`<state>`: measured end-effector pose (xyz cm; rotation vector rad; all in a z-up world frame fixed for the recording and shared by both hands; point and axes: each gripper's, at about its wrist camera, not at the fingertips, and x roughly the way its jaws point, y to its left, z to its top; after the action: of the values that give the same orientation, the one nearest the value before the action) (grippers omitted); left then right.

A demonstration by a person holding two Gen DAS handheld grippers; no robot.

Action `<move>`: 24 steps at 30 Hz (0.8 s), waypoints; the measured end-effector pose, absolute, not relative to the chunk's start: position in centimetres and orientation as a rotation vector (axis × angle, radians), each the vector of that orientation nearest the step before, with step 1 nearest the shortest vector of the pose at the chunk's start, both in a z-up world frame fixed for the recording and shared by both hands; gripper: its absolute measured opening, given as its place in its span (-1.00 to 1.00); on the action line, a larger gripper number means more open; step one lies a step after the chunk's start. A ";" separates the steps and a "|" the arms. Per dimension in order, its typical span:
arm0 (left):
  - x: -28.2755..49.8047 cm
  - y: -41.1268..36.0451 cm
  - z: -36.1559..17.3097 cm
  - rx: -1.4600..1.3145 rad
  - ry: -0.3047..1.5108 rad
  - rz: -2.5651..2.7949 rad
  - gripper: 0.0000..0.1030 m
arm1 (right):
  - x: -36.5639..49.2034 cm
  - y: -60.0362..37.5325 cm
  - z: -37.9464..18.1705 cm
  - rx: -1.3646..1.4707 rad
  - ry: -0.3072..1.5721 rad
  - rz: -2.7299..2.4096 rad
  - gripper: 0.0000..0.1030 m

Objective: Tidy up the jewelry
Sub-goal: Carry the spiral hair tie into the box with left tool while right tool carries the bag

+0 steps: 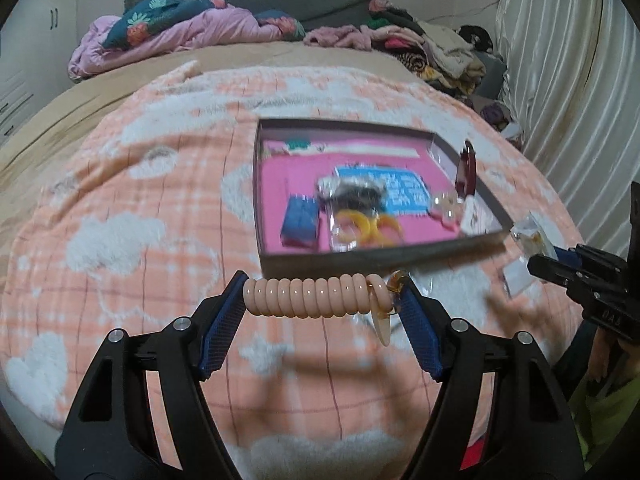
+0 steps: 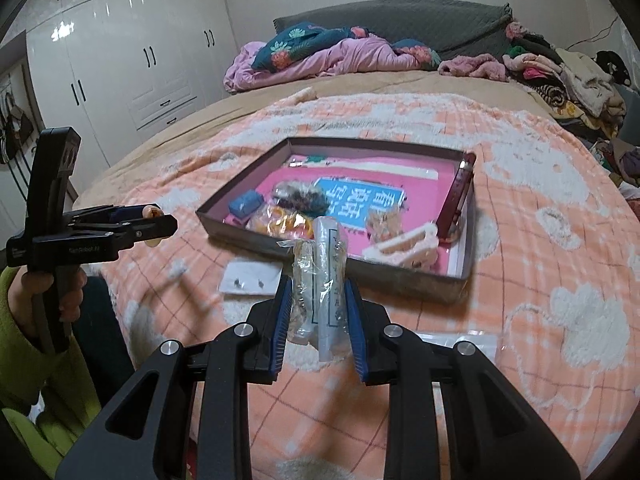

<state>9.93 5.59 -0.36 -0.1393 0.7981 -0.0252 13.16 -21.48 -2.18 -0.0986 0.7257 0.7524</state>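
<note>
A shallow dark box with a pink lining [image 1: 380, 258] [image 2: 224, 220] lies on the bed and holds several jewelry items and hair accessories. My left gripper [image 1: 324, 294] is shut on a beige spiral hair tie [image 1: 312, 296] with a small amber charm, held above the blanket just in front of the box; it also shows in the right wrist view [image 2: 154, 220]. My right gripper [image 2: 318, 304] is shut on clear plastic jewelry bags [image 2: 320, 276], held in front of the box's near edge; it appears at the right in the left wrist view [image 1: 560, 264].
A white earring card [image 2: 250, 278] lies on the peach-and-white blanket [image 1: 140, 240] in front of the box. A clear flat packet [image 2: 456, 338] lies to the right. Piled clothes [image 2: 560, 76] and bedding [image 2: 320, 56] sit at the bed's far end. White wardrobes [image 2: 120, 60] stand at left.
</note>
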 end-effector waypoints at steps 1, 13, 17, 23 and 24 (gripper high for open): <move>10.1 5.6 -0.2 -0.139 0.792 -0.027 0.27 | 13.3 -21.5 -1.9 -0.098 0.717 0.750 -0.51; 13.6 3.4 1.9 -0.141 0.746 -0.068 0.27 | 16.2 -22.2 1.5 -0.069 0.628 0.695 -0.50; 14.5 2.5 2.4 -0.134 0.732 -0.082 0.27 | 17.0 -22.6 2.3 -0.051 0.608 0.679 -0.50; 15.9 1.6 2.6 -0.132 0.732 -0.099 0.27 | 18.2 -23.2 3.4 -0.020 0.585 0.656 -0.50; 16.2 1.4 2.6 -0.128 0.733 -0.099 0.27 | 18.5 -23.3 3.6 -0.015 0.584 0.652 -0.50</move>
<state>16.19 1.37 2.58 -0.1280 0.7326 -0.0986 18.52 -23.28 3.58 -0.0146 0.5839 0.6522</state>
